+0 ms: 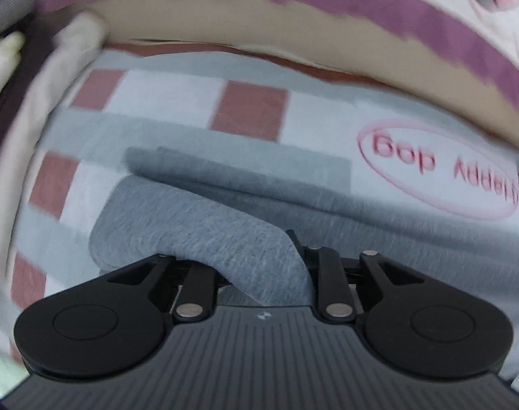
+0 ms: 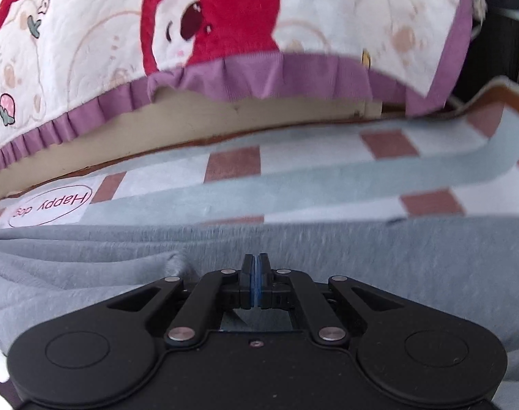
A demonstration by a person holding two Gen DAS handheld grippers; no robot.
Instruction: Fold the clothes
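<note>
A grey knit garment point(image 2: 396, 259) lies spread over a checked mat point(image 2: 328, 177) on the floor. In the left wrist view a thick rounded fold of the garment point(image 1: 191, 225) bulges up between the jaws of my left gripper point(image 1: 235, 249). The fold covers the left finger; only the right fingertip point(image 1: 293, 237) shows. My left gripper is shut on that fold. My right gripper point(image 2: 256, 263) hovers low over the garment with its blue pads pressed together. I see no cloth between them. A small pucker of fabric point(image 2: 174, 263) stands just to its left.
The mat has pink and white squares, grey bands and a "Happy dog" label point(image 2: 51, 205) point(image 1: 437, 167). Behind it runs a bed edge with a white quilt point(image 2: 88, 34) with red cartoon figures and a purple frill point(image 1: 396, 7). Cream cloth point(image 1: 37, 109) lies at the mat's left.
</note>
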